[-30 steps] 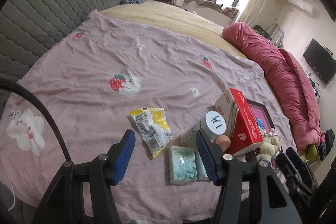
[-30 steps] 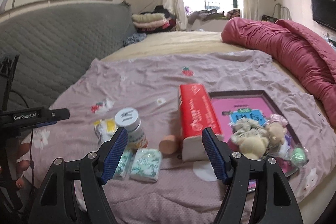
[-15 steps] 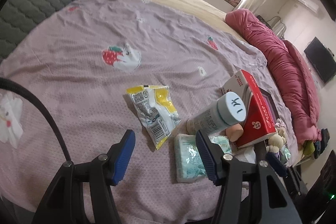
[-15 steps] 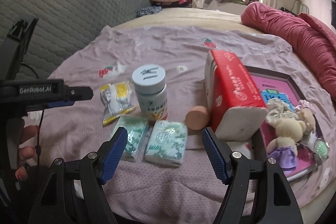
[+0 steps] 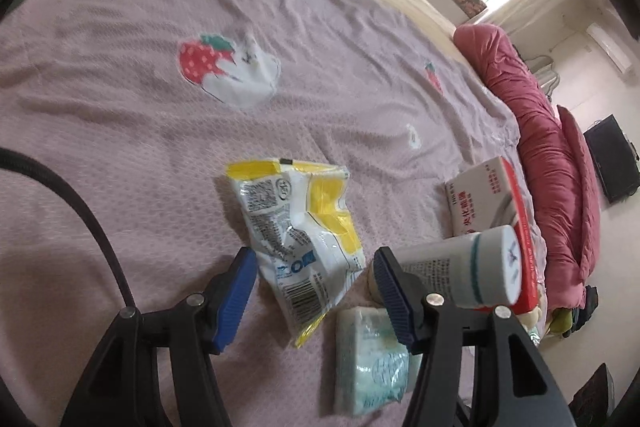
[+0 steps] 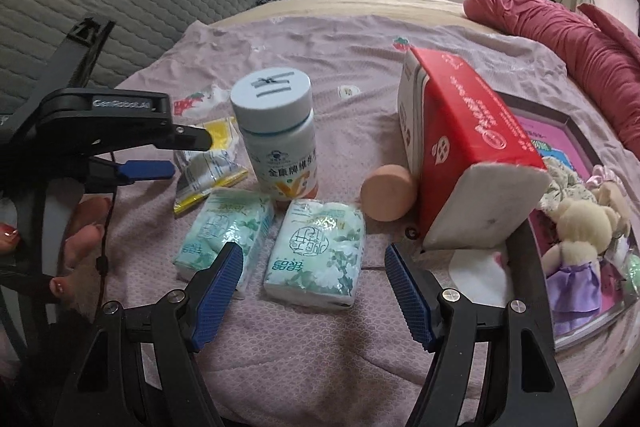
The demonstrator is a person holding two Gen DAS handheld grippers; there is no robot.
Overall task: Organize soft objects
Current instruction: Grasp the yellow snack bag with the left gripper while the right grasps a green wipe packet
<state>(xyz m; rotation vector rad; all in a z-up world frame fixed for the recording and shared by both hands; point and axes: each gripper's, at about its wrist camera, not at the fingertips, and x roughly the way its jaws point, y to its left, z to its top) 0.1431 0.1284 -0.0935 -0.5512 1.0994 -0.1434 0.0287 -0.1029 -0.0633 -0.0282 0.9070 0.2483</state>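
Because both tools hang low over a crowded spread, the main hazards are knocks rather than failed grasps. The pink bedsheet with strawberry prints [image 6: 360, 39] carries everything. The red-and-white paper-tissue brick [image 6: 464, 147] leans with one end raised, just beside the dark-framed tray with a pink floor [image 6: 568, 123] holding the small plush bears [image 6: 580, 227]; a nudge from the right side could tip it onto them.

The white plastic bottle with a pale blue cap [image 6: 276, 131] stands upright, close behind the two green-and-white pocket tissue packs [image 6: 316, 251], and could topple if a finger brushes it. The round peach-coloured sponge puff [image 6: 387, 191] lies between bottle and brick and could roll. The yellow-and-white crinkled snack pouch [image 5: 296, 227] is thin and slippery, likely to slide out of a pinch.

The right gripper [image 6: 312, 291] stands wide open and empty above the nearer tissue pack. The left gripper [image 5: 316, 287], held by a hand [image 6: 80, 227], is likewise parted and empty, straddling the pouch's lower edge without visibly pressing it.

Compared with a second ago, both cameras sit lower and closer: the objects fill more of each view, the pouch has come between the left fingers, and the openings look unchanged.
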